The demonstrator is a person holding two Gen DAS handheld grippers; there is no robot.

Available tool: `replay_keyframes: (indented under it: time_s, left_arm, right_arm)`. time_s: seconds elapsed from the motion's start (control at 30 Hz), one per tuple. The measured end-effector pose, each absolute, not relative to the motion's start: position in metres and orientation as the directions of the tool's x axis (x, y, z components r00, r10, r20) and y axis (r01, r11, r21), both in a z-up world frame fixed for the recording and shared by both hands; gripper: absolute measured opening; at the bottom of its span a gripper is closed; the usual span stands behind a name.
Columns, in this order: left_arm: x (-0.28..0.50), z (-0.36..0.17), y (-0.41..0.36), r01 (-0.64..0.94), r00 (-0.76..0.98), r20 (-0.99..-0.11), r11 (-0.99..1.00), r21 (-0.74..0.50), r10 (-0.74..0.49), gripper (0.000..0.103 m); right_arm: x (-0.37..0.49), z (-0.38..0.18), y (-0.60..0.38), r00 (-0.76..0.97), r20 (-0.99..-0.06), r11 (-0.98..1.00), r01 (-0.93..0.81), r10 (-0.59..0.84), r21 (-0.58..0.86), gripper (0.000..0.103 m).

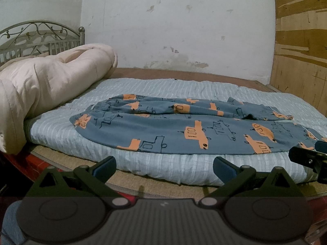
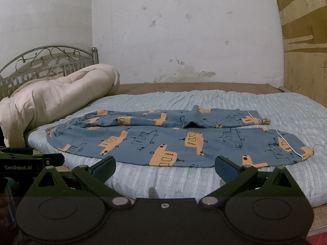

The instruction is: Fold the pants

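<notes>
Big bed [image 2: 265, 102] w/ a pale blue striped cover. A puffy cream blanket [image 2: 61, 89] is rolled up at the left end, by the metal headboard [image 2: 51, 61].

The pants [image 2: 163, 138] lie flat across the bed, near the front edge. Blue w/ orange cars. Waist is to the left, leg ends to the right. The near leg is smooth; the far leg is a bit bunched. No fold yet, I think, so the job is just at the start & every fold is left to do.

Left gripper [image 1: 164, 169] is wide apart, holding nothing, just in front of the bed edge. Right gripper [image 2: 165, 168] too: wide, nothing in it, close to the near leg but not touching.
</notes>
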State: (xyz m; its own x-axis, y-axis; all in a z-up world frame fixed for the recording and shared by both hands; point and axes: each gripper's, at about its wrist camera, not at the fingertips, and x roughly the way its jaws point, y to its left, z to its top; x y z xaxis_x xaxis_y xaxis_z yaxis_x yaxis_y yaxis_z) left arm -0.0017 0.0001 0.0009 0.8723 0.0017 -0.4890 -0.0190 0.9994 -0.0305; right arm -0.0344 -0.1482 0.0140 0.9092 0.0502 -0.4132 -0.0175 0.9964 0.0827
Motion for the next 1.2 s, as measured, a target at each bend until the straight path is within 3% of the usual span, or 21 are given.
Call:
replay_keyframes:
  time_s: [1.2]
  left_arm:
    - [-0.0005,-0.0035,0.0006,-0.022,0.867,-0.498,0.999,-0.026,0.006,0.102]
  right_arm:
    - [-0.0331,0.0127,-0.1457,0.907,-0.419,0.997,-0.017,0.047,0.074,0.102]
